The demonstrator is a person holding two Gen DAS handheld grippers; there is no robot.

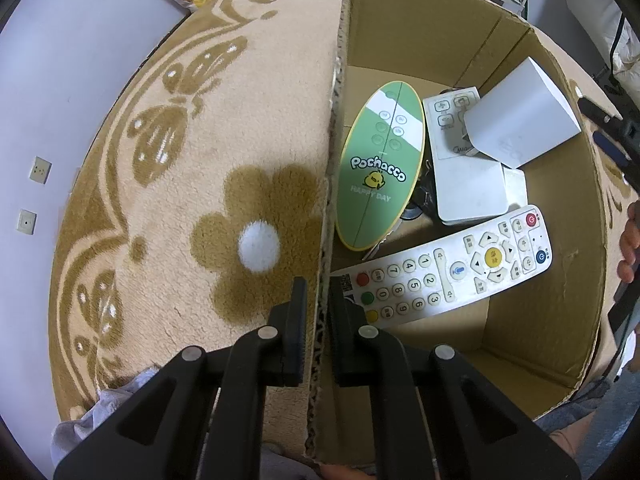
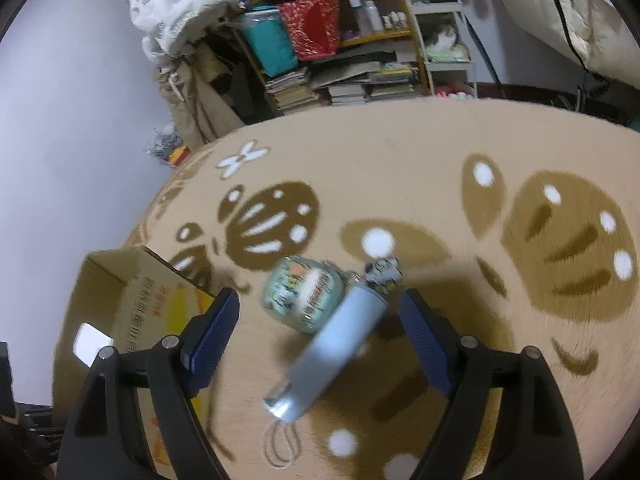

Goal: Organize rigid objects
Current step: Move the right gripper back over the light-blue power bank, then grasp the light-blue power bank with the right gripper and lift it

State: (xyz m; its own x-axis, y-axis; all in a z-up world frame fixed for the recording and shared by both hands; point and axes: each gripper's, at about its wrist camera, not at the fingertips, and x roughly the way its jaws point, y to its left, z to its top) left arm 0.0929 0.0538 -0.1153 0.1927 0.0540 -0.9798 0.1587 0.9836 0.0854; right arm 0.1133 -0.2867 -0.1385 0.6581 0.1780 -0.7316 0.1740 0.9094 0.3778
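Our right gripper (image 2: 320,332) hangs wide open over the pale blue cylinder (image 2: 338,344) lying on the rug (image 2: 460,168). Its long axis runs near-left to far-right, slanted between the fingers, so we judge a wrist turn is needed. Our left gripper (image 1: 318,300) is clenched on the cardboard box (image 1: 532,320) wall, remotes inside

The right gripper (image 2: 318,316) hangs wide open above a beige patterned rug (image 2: 420,168), a pale blue cylinder (image 2: 340,344) lying between its fingers beside a round mint case (image 2: 302,294); a cardboard box (image 2: 132,300) sits to its left.
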